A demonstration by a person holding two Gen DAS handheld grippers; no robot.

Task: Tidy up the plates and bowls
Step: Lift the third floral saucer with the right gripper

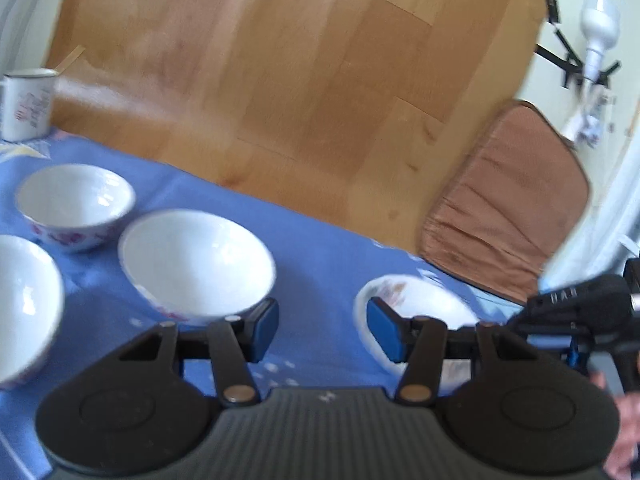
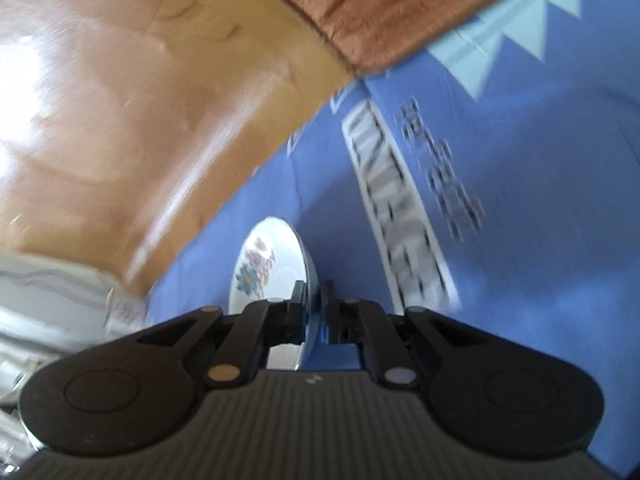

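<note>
Three white bowls with pink flower patterns stand on the blue tablecloth [image 1: 320,248] in the left wrist view: a large one [image 1: 196,264] in the middle, a small one [image 1: 76,204] behind it, and one [image 1: 24,304] at the left edge. My left gripper [image 1: 322,330] is open and empty, just right of the large bowl. A floral plate [image 1: 416,312] lies to its right. My right gripper [image 2: 314,312] is shut on the rim of that floral plate [image 2: 268,264] and holds it edge-on over the tablecloth [image 2: 520,200]. The right gripper's body [image 1: 580,312] shows at the plate's right side.
A white mug [image 1: 28,104] stands at the table's far left corner. The wooden floor [image 1: 280,80] lies beyond the table edge. A brown chair cushion [image 1: 508,216] sits at the table's right side. A white lamp and black stand [image 1: 592,40] are far right.
</note>
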